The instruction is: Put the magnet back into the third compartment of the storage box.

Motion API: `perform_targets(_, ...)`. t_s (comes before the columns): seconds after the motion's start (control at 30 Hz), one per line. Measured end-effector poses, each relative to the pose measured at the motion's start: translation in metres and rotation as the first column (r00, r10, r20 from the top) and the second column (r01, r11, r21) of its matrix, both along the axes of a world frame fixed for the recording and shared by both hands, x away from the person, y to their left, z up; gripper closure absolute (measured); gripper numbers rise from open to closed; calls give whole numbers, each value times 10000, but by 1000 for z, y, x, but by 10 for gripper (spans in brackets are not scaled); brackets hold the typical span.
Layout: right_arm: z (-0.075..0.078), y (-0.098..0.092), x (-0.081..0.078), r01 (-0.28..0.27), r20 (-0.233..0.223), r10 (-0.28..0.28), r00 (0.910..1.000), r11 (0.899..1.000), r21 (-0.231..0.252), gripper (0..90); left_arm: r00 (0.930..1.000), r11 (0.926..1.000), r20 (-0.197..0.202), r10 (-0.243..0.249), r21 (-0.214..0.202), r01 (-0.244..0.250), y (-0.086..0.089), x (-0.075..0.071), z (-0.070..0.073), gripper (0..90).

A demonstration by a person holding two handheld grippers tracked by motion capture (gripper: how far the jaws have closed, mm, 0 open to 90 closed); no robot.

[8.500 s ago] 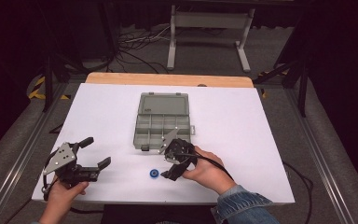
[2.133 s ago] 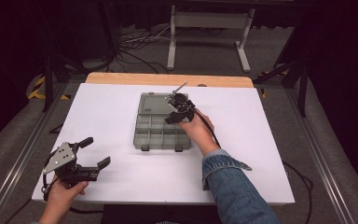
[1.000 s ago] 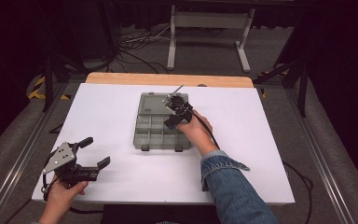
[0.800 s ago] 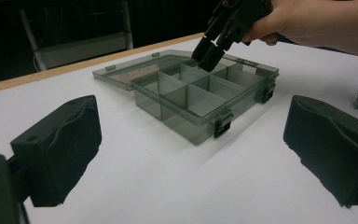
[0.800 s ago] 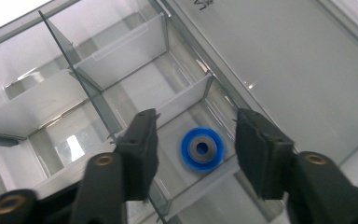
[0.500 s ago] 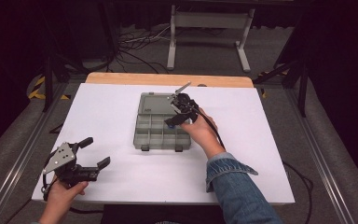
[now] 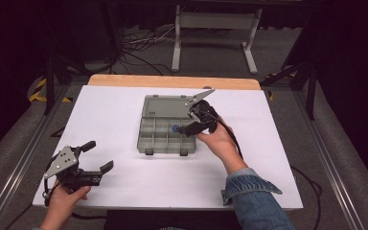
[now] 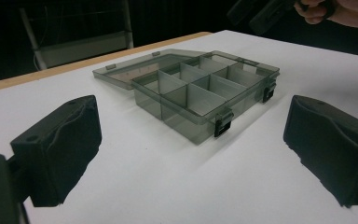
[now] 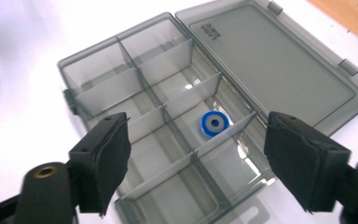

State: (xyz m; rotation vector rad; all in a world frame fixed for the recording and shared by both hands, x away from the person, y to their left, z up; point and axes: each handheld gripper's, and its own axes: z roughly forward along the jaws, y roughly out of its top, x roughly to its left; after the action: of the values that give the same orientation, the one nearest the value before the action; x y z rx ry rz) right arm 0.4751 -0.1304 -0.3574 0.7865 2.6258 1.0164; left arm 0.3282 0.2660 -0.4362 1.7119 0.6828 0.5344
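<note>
**Blue ring in the box, right jaws apart above it**

Blue ring lies flat in a compartment of the grey organizer box, in the row next to the hinge, toward the right end of the box as seen from the high view. It rests against a divider wall on the compartment floor, touching neither gripper.

Box lid is swung fully open and lies flat on the white table, far side of the box. Two dark latches hang on the near wall. The other compartments that can be seen hold nothing.

Right gripper hovers above the box's right part, held in the person's right hand; denim sleeve trails toward the near edge. Its jaws have just been opening and stand well apart, nothing between the pads; the ring sits below and between them in the right gripper view, clear of both.

Left gripper is near the table's near-left corner, well apart from the box, in the left hand. Jaws wide open, nothing in them, pointed toward the box.
</note>
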Motion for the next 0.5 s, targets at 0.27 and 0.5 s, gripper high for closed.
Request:
perform_targets(0.27, 16, -28, -28, -13, 847, -70, 9964, 9953, 972, 108, 10000, 10000, 26, 10, -7, -10, 0, 0, 0, 49)
perform_targets(0.5, 23, -55, -51, 39, 1573, -305, 9871, 9860, 1668, 28, 10000, 10000, 29, 18, -1, -18, -1, 0, 0, 49)
